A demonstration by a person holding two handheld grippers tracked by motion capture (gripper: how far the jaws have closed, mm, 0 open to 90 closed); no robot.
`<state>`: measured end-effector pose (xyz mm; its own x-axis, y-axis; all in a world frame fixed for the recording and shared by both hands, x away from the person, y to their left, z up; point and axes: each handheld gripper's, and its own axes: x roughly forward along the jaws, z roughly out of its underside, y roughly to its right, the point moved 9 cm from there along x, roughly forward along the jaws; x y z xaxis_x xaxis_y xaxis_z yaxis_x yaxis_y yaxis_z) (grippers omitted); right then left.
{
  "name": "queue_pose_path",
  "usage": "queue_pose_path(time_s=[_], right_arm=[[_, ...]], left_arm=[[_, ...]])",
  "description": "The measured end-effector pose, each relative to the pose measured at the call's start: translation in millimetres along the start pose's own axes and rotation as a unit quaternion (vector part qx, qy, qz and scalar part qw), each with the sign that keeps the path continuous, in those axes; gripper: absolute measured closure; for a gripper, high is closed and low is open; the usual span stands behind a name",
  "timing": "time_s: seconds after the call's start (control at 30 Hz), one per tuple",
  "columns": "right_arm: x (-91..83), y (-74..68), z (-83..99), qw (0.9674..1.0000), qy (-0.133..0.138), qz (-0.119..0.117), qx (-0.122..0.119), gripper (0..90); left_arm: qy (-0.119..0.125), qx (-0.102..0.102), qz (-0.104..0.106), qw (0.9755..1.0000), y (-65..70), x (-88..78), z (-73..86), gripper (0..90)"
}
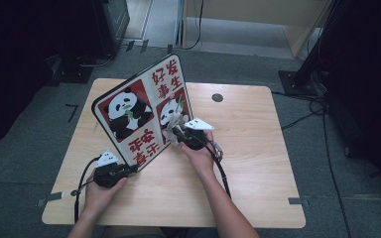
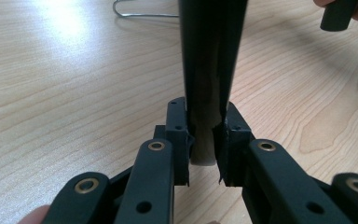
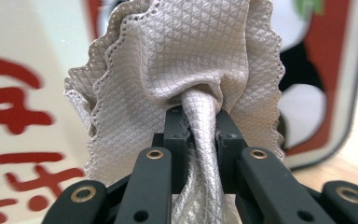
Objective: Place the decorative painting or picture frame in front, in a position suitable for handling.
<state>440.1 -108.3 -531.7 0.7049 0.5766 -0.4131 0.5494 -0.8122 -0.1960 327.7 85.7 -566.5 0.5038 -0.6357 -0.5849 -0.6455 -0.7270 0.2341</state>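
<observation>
Grey cloth bunches in our right gripper, clamped against the panda board, while our left gripper pinches the board's lower edge on the table.

high view: fixed above my side of the table, facing forward and down, far enough to take in the whole tabletop and the floor around it.
left gripper view: rides my left gripper, looking along its jaws, low and very near the board's edge.
right gripper view: rides my right gripper, facing the panda board at close range.
shared: the board appears in all three views; the tabletop in the high and left gripper views.
</observation>
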Motion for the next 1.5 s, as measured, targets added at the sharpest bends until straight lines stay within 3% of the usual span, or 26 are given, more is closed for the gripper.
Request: queue_pose_path(time_s=[0.1,0.23,0.47,0.8,1.0,1.23,1.5], right_arm=[[1.2,13.3,-0.1,0.9999,-0.005,0.014,0.008,80.2],[5.1,28.5,5.4,0.9985,-0.017,0.033,0.041,80.2],[12.4,44.8,13.7,0.992,-0.059,0.062,0.093,81.0],[19.3,63.1,6.0,0.9873,-0.058,0.1,0.109,80.9],[23.2,70.0,-1.8,0.9877,-0.038,0.108,0.106,80.6],[20.0,61.9,-31.7,0.9917,-0.006,0.09,0.092,80.2],[11.2,41.8,-99.8,0.9952,0.047,0.061,0.06,80.1]], left_arm=[[0.0,-0.002,0.002,1.0,-0.5,0.3,0.1,78.9],[0.002,0.0,0.002,1.0,-0.3,0.3,0.2,78.8],[-0.001,-0.003,0.005,1.0,-0.7,-0.1,0.4,79.1],[-0.004,-0.005,0.012,0.9999,-0.5,-0.2,0.5,79.5],[-0.005,-0.003,0.016,0.9999,-0.1,-0.1,0.6,79.5],[-0.005,-0.003,0.017,0.9998,0.0,-0.1,0.6,79.5],[-0.005,-0.003,0.019,0.9998,0.0,0.0,0.6,79.5]])
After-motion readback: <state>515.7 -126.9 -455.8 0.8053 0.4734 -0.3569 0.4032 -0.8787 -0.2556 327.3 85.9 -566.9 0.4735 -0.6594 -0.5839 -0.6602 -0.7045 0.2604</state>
